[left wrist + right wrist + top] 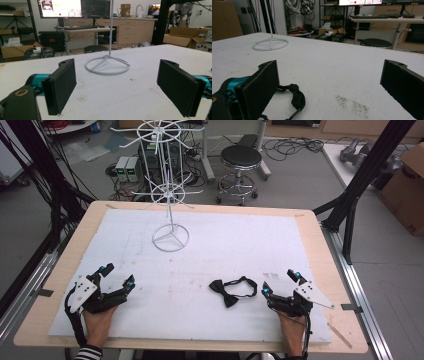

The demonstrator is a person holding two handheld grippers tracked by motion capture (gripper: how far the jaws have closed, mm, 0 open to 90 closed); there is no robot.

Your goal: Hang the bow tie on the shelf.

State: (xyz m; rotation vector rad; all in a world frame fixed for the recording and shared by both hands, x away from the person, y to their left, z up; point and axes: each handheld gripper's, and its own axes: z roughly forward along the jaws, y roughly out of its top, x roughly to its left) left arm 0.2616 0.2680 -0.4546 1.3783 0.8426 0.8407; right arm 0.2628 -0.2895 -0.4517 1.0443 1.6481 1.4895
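A black bow tie (231, 290) with its strap looped lies flat on the white mat, front centre. In the right gripper view the bow tie (295, 98) sits just beside the left jaw, outside the gap. My right gripper (280, 283) rests on the mat to the tie's right, open, with nothing between its jaws. Over at the front left rests my left gripper (118, 275), also open and empty. A white wire display stand (170, 195) rises from a ring base at the back centre; that base (107, 65) lies straight ahead in the left gripper view.
The white mat (225, 245) covers most of a wooden table (320, 240). Behind the table stand a black stool (240, 167), cables and power boxes. A black frame post (365, 175) rises at the right, beside a cardboard box (407, 190).
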